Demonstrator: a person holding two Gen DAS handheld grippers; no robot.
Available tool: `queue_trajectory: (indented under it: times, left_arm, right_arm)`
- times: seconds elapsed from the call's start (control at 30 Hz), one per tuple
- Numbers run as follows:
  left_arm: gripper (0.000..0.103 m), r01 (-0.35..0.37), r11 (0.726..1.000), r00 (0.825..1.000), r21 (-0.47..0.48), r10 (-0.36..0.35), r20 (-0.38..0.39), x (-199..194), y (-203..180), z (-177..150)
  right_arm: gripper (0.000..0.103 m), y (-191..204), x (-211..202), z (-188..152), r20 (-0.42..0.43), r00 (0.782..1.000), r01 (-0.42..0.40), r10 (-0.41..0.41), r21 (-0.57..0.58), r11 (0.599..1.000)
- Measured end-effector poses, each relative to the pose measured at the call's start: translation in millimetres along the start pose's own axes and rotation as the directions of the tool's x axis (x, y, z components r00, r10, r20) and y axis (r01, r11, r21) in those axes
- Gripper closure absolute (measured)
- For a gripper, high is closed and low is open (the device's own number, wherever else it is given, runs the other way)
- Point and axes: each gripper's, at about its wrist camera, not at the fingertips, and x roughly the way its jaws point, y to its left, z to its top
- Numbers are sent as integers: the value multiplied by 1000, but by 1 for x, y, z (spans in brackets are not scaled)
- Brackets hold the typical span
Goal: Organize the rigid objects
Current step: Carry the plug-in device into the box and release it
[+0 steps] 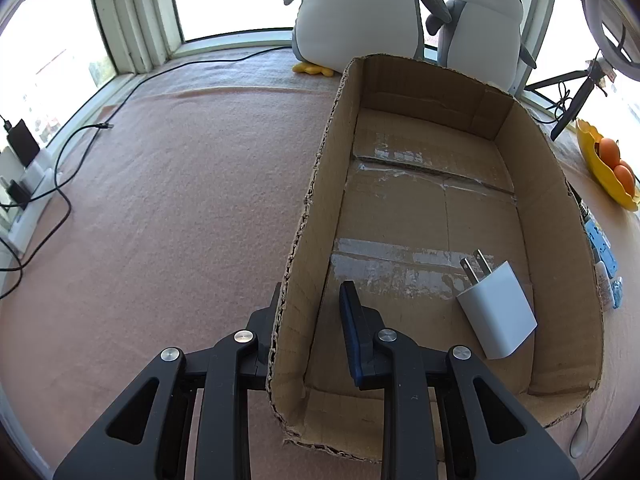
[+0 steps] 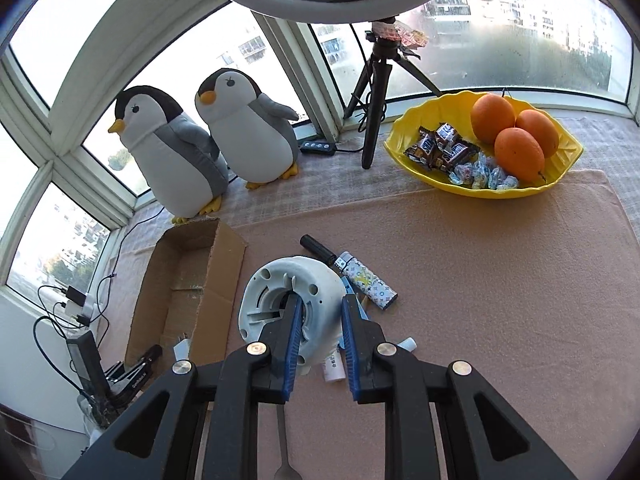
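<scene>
A cardboard box (image 1: 316, 216) lies open on the pink cloth, with a white plug charger (image 1: 498, 312) inside near its front right. My left gripper (image 1: 310, 304) straddles the box's left wall, one finger outside and one inside, with a gap to the wall. In the right wrist view the box (image 2: 224, 276) is at the left. My right gripper (image 2: 320, 320) is shut on the rim of a white round plastic part (image 2: 292, 292) and holds it. A patterned lighter (image 2: 370, 286), a black pen (image 2: 318, 250) and a small white tube (image 2: 334, 368) lie around it.
Two plush penguins (image 2: 208, 140) stand at the window. A yellow bowl (image 2: 560, 160) holds oranges and candies at the back right. A tripod (image 2: 374, 108) with a ring light stands behind. Chargers and cables (image 1: 24, 176) lie at the left. A spoon (image 2: 284, 452) lies under my right gripper.
</scene>
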Motion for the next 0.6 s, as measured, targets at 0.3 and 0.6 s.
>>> queue_trajectory:
  times: [0.3,0.6]
  left_arm:
    - [80,2,1000,1000,0,-2,1,0,0,0]
    - [80,11,1000,1000,-8,-11,1,0,0,-1]
  right_arm:
    - [85,64,21,2,-16,997,-72,71,-84,994]
    - [85,111,57,1,-59,993,-106,99,-134,985]
